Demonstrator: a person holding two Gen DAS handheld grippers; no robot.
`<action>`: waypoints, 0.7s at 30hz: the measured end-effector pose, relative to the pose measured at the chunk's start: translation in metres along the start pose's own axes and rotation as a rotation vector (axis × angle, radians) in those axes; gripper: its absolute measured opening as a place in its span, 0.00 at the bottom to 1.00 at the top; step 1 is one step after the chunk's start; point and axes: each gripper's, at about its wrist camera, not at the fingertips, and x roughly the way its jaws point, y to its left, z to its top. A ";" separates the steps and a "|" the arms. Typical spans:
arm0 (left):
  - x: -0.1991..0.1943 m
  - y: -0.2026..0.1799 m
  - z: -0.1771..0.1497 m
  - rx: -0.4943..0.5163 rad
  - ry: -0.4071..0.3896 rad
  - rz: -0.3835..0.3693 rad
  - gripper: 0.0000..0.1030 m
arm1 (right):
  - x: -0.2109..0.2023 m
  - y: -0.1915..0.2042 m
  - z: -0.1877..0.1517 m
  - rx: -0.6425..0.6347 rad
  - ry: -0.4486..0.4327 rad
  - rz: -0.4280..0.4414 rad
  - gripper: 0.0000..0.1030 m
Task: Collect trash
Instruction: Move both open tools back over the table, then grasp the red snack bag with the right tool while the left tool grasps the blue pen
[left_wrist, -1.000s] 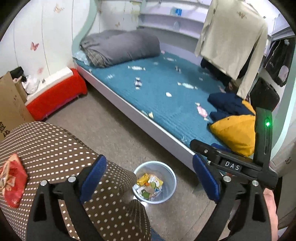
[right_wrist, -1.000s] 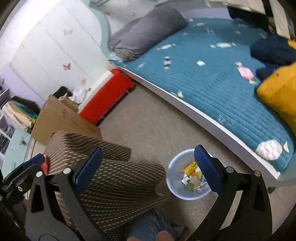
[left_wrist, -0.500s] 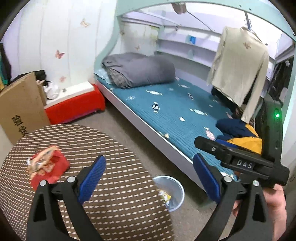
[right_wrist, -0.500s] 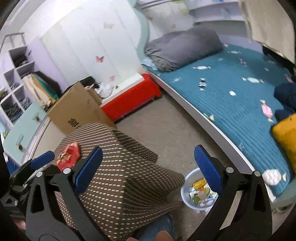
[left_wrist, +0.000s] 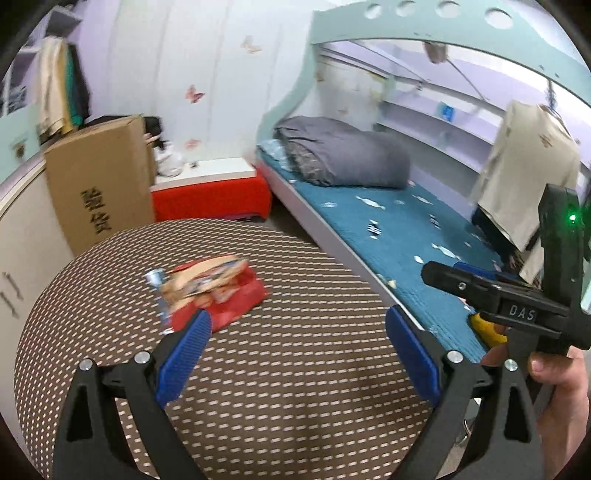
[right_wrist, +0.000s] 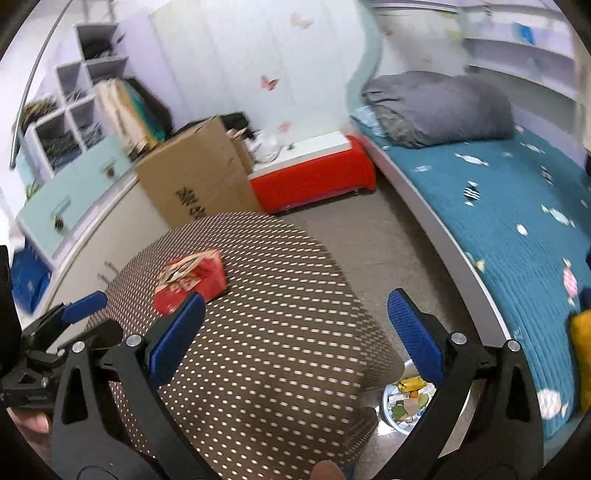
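Note:
A crumpled red snack wrapper (left_wrist: 214, 291) lies on the round brown dotted table (left_wrist: 295, 387), just beyond my left gripper's left fingertip. It also shows in the right wrist view (right_wrist: 192, 280). My left gripper (left_wrist: 295, 354) is open and empty above the table. My right gripper (right_wrist: 295, 332) is open and empty above the table's near right part. The right gripper's body shows at the right edge of the left wrist view. A clear trash bin (right_wrist: 406, 402) with several wrappers stands on the floor by the table, partly behind the right finger.
A bed with a teal cover (right_wrist: 517, 221) and a grey rolled quilt (left_wrist: 343, 155) runs along the right. A cardboard box (left_wrist: 99, 181), a red stool (left_wrist: 210, 195) and cabinets (right_wrist: 74, 195) stand behind the table.
Both grippers tilted up and swung left, from the bin and floor toward the tabletop. The red wrapper moved from the left edge of view to near the left gripper's left finger.

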 end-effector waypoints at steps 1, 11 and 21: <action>-0.002 0.011 -0.001 -0.018 -0.001 0.015 0.91 | 0.004 0.006 0.001 -0.016 0.009 0.006 0.94; -0.001 0.101 -0.019 -0.188 0.028 0.149 0.91 | 0.088 0.076 0.006 -0.271 0.175 0.091 0.94; 0.012 0.135 -0.028 -0.236 0.088 0.247 0.91 | 0.170 0.126 0.027 -0.611 0.248 0.252 0.94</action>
